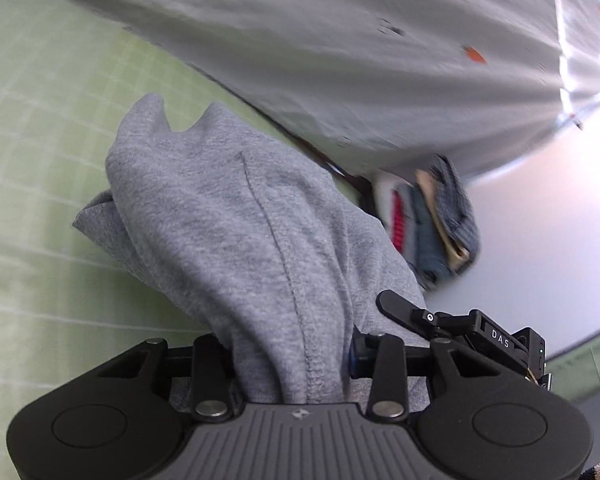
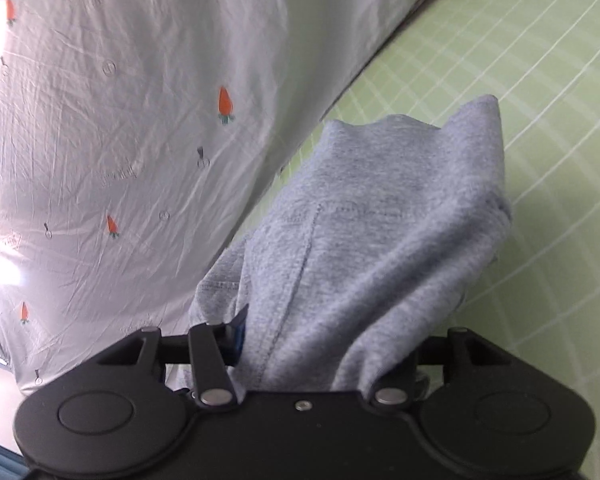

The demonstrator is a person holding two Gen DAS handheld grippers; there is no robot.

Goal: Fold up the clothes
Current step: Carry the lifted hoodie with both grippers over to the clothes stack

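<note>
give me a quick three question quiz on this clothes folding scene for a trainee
1. True or false: both grippers are shut on the grey garment.
2. Which print is on the white sheet? A stars, B carrots, C stripes.
3. What colour is the gridded mat?

Key: 1 true, the left gripper and right gripper each pinch the cloth. 2 B. 3 Light green.

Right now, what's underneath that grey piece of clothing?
Under the lifted grey garment lies a green mat with white grid lines. The left gripper and right gripper each pinch it. The cloth hides the mat directly beneath and the fingertips.
</note>
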